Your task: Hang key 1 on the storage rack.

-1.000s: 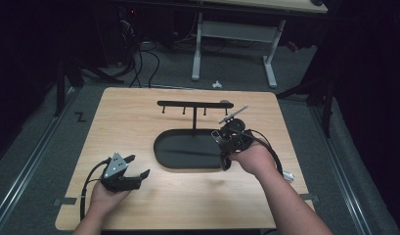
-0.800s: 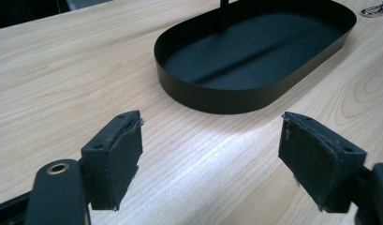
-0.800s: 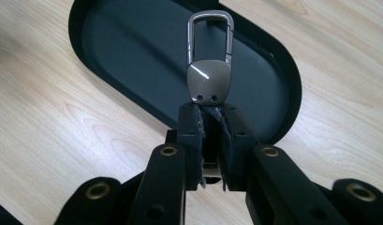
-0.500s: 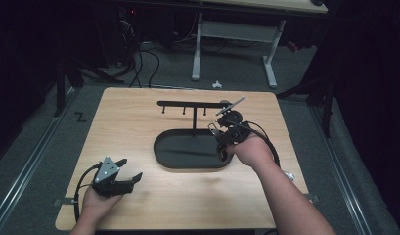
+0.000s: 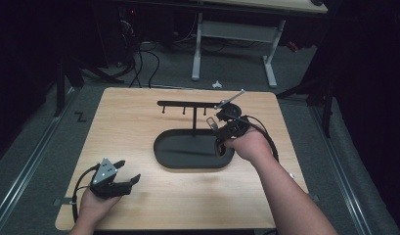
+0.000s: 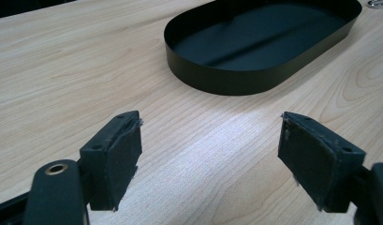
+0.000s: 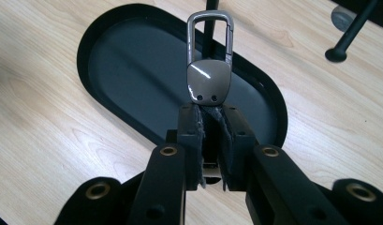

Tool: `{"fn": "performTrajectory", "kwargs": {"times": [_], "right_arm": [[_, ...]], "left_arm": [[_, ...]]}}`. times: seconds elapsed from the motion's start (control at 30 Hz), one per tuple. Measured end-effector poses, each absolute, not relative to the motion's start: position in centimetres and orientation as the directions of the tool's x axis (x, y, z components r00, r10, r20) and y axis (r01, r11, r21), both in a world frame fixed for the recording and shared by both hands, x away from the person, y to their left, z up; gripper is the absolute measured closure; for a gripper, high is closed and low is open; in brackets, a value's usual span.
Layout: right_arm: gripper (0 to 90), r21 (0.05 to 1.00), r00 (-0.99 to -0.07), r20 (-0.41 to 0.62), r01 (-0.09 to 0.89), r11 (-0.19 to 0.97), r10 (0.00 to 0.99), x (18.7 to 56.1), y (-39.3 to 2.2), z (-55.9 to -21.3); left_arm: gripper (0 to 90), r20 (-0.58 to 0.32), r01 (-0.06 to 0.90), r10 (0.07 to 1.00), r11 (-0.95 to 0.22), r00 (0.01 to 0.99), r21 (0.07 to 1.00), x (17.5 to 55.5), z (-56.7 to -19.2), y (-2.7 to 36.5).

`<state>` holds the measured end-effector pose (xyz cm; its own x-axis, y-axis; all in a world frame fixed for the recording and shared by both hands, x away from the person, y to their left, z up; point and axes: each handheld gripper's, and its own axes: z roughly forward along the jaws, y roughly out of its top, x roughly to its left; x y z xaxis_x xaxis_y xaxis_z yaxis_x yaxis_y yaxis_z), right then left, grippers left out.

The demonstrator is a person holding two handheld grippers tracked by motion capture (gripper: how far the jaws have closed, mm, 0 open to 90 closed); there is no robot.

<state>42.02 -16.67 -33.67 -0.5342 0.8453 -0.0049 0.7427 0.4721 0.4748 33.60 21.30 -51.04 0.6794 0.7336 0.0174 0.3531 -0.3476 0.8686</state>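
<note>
My right gripper point(image 7: 210, 112) is shut on the base of a grey metal carabiner clip point(image 7: 209, 70), whose loop points away from me. It hovers over the right end of a black oval tray point(image 7: 86, 56). In the high view the right gripper point(image 5: 218, 125) sits just below the right end of a black hook rack point(image 5: 188, 104) that rises from the tray point(image 5: 161, 152). My left gripper point(image 5: 126, 174) rests near the table's front left corner. Its jaws stand wide apart with nothing between them point(image 6: 210, 140), facing the tray point(image 6: 217, 84).
The rack's post point(image 7: 209, 18) stands right behind the clip, and one hook peg with a ball tip point(image 7: 336, 55) hangs to its right. Bare wooden tabletop point(image 5: 139, 127) surrounds the tray. Beyond the table are a dark floor, cables and a desk frame point(image 5: 232, 29).
The right gripper has risen a little with the clip and edged toward the rack. The left hand has drifted slightly toward the near table edge.
</note>
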Motion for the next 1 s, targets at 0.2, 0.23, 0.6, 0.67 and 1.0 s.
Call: {"fn": "performTrajectory", "kwargs": {"times": [0.2,0.23,0.6,0.67,1.0], "right_arm": [[80.7,0.483,-0.525,-0.002,0.745,0.460,0.851,42.5,-16.4,-33.7],[80.7,0.483,-0.525,-0.002,0.745,0.460,0.851,42.6,-16.3,-33.6],[80.7,0.487,-0.533,-0.003,0.738,0.467,0.846,43.3,-15.7,-33.0],[80.6,0.485,-0.533,-0.004,0.739,0.468,0.846,43.5,-15.5,-33.2],[80.6,0.480,-0.517,-0.011,0.748,0.458,0.856,44.6,-14.9,-34.2]], "left_arm": [[22.2,0.012,0.356,0.735,-0.342,0.678,0.869,33.6,-51.1,21.4],[22.2,0.010,0.358,0.734,-0.343,0.679,0.869,33.6,-51.0,21.5],[22.2,0.013,0.358,0.726,-0.354,0.688,0.864,33.6,-51.1,21.2],[22.2,0.009,0.359,0.727,-0.349,0.686,0.866,33.6,-51.1,21.3],[22.2,0.006,0.361,0.721,-0.354,0.693,0.863,33.6,-51.1,21.3]]}}
